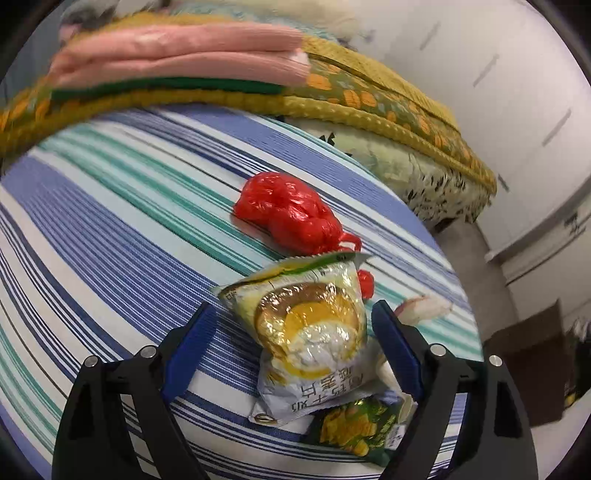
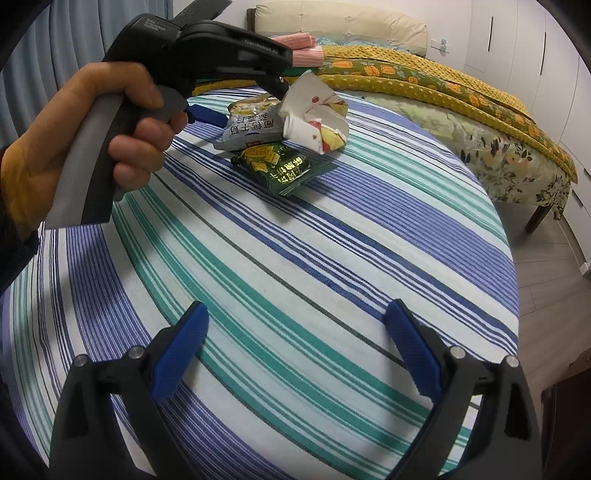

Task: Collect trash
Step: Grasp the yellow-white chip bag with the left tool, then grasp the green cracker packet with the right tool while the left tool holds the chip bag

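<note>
A small heap of trash lies on the striped bedsheet (image 2: 295,258). It holds a yellow-and-white snack packet (image 1: 314,332) (image 2: 247,125), a green snack packet (image 1: 362,428) (image 2: 284,166) and a crumpled white paper carton (image 2: 317,118). A crumpled red plastic bag (image 1: 291,214) lies just beyond them. My left gripper (image 1: 294,305) (image 2: 240,101), held by a hand (image 2: 74,122), is open and straddles the yellow-and-white packet; a gap shows at the left pad (image 1: 195,339). My right gripper (image 2: 298,305) hangs open over bare sheet, well short of the heap, with nothing between its fingers.
Folded pink towels (image 1: 177,51) rest on a yellow and green flowered quilt (image 1: 369,99) across the far part of the bed. A cream pillow (image 2: 340,26) sits at the headboard. White wardrobe doors (image 1: 517,74) and a brown cardboard box (image 1: 528,369) stand to the right, past the bed's edge.
</note>
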Tool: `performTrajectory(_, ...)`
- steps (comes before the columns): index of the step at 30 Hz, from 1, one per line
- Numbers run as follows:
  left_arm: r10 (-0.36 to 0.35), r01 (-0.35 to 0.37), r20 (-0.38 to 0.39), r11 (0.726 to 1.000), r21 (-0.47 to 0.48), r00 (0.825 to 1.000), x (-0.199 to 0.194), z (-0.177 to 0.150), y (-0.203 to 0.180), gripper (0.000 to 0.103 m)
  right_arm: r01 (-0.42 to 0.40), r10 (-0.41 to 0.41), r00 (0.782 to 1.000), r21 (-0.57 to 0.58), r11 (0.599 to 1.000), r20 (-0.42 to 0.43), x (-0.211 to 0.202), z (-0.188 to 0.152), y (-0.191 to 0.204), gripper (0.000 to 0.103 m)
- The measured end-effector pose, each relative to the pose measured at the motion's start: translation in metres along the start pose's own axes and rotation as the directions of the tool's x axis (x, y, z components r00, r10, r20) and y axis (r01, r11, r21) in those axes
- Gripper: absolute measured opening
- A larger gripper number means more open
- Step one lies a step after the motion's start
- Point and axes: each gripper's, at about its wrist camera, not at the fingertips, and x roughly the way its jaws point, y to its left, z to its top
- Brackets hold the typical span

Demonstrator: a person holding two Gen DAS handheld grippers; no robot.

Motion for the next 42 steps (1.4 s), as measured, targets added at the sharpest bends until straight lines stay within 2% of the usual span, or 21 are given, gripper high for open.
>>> performTrajectory(2,0.011,-0.011,-0.007,1.0,0.007,1.0,0.001,-0.003,0.001,0.082,0.0,0.0,1.0,0.0,1.0,0.0,0.0,0.0,0.0,0.094)
performTrajectory(4,-0.007,0.007,-0.006,1.0,0.008,1.0,0.002,-0.007,0.002,0.071,0.0,0.0,1.0,0.0,1.0,0.0,0.0,0.0,0.0,0.094)
performTrajectory(6,-0.026,0.026,-0.012,1.0,0.007,1.0,0.003,-0.009,0.002,0.045,0.0,0.0,1.0,0.001,1.0,0.0,0.0,0.0,0.0,0.094)
performTrajectory(7,-0.009,0.009,-0.004,1.0,0.024,1.0,0.002,-0.009,-0.001,0.039,0.0,0.0,1.0,0.001,1.0,0.0,0.0,0.0,0.0,0.094)
performTrajectory(9,-0.009,0.009,0.004,0.999,0.051,1.0,-0.003,-0.01,-0.003,0.034,0.0,0.0,1.0,0.001,1.0,0.0,0.0,0.0,0.0,0.094)
performTrajectory(12,-0.006,0.005,0.018,0.997,0.078,1.0,-0.02,-0.014,-0.001,0.033,0.0,0.0,1.0,0.001,1.0,0.0,0.0,0.0,0.0,0.094)
performTrajectory(16,-0.01,0.008,0.011,0.992,0.128,1.0,-0.071,-0.037,0.027,0.034,0.0,0.0,1.0,0.001,1.0,0.001,0.0,0.0,0.0,0.094)
performTrajectory(23,0.06,-0.049,-0.041,0.973,0.227,0.997,-0.126,-0.105,0.079,0.041,0.0,0.0,1.0,0.001,1.0,0.0,0.0,0.0,0.0,0.094)
performTrajectory(25,0.074,-0.066,-0.023,0.968,0.243,0.997,-0.132,-0.12,0.081,0.06,0.001,-0.001,1.0,0.001,1.0,0.0,0.0,0.0,0.0,0.094)
performTrajectory(26,0.074,-0.071,-0.004,0.966,0.247,0.997,-0.135,-0.128,0.082,0.079,0.0,0.0,1.0,0.002,1.0,0.0,0.0,0.0,0.001,0.094)
performTrajectory(27,0.066,-0.067,0.012,0.966,0.249,0.998,-0.138,-0.134,0.082,0.09,0.001,-0.001,1.0,0.001,1.0,0.0,0.0,0.0,0.001,0.094)
performTrajectory(30,0.053,-0.063,0.048,0.965,0.254,0.997,-0.138,-0.149,0.077,0.095,-0.001,0.001,1.0,0.003,1.0,-0.001,0.0,0.0,0.0,0.094)
performTrajectory(33,0.1,-0.112,0.061,0.959,0.26,0.993,-0.132,-0.157,0.074,0.095,-0.005,0.005,1.0,0.005,1.0,-0.002,0.0,0.0,-0.001,0.094)
performTrajectory(36,0.157,-0.17,0.073,0.959,0.227,0.985,-0.125,-0.16,0.078,0.095,-0.004,0.004,1.0,0.006,1.0,-0.002,0.0,0.0,-0.001,0.095)
performTrajectory(39,0.174,-0.182,0.058,0.962,0.202,0.983,-0.12,-0.162,0.084,0.096,-0.009,0.009,1.0,0.004,1.0,-0.003,0.0,0.0,-0.001,0.096)
performTrajectory(42,0.192,-0.203,0.073,0.953,0.223,0.979,-0.118,-0.164,0.083,0.098,-0.039,0.038,0.999,-0.023,0.999,-0.006,0.001,0.009,-0.006,0.095)
